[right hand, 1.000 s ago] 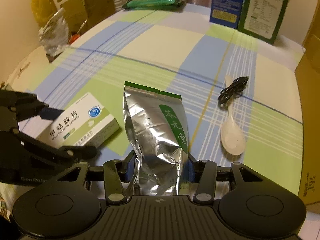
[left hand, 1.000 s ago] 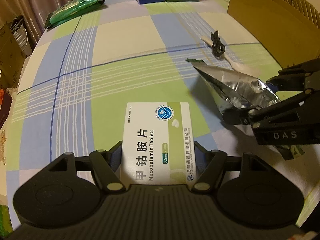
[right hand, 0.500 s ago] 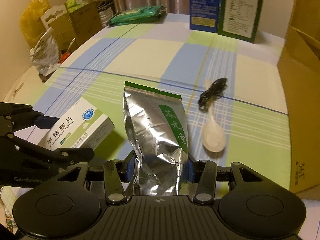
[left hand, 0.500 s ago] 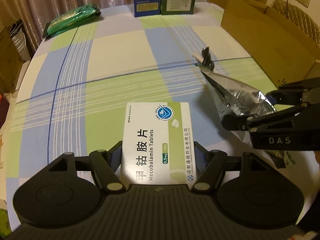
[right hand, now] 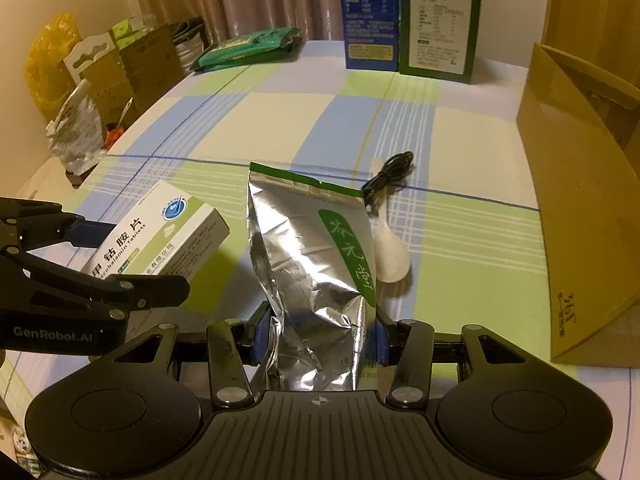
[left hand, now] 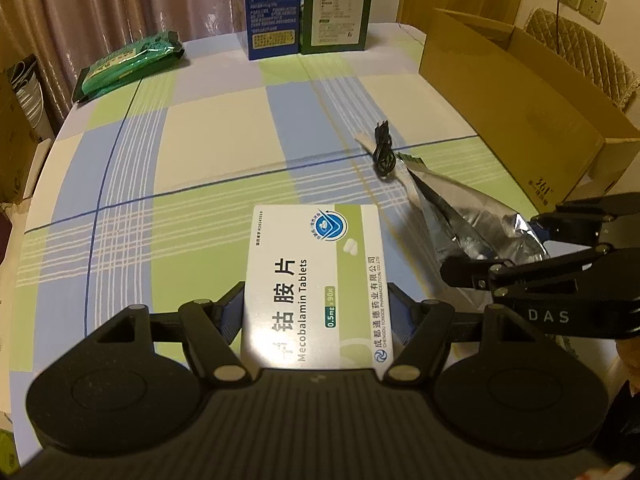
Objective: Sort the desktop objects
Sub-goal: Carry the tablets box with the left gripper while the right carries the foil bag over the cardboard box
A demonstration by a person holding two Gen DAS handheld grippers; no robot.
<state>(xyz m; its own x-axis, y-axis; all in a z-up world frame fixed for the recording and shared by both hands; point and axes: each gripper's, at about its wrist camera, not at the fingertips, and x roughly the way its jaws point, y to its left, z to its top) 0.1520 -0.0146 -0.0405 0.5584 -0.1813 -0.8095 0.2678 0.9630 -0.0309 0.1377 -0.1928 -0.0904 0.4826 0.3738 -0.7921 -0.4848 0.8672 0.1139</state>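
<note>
Open cardboard box [right hand: 580, 184] sits on the table just right of the right gripper [right hand: 318, 332], clamped on a foil pouch [right hand: 316, 256]; the left gripper [left hand: 318, 312], gripping a tablet box [left hand: 316, 280], is farther away.

White tablet box [left hand: 316, 284] and silver foil pouch [right hand: 316, 268], both aloft in jaws

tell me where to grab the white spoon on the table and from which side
Grip the spoon by its handle, the narrow end pointing away toward the far boxes. It lies flat, so come from above with the fingers across the handle. The black cable lies over the handle's tip, so pinch nearer the bowl, which looks too wide and rounded for a sure pinch.
</note>
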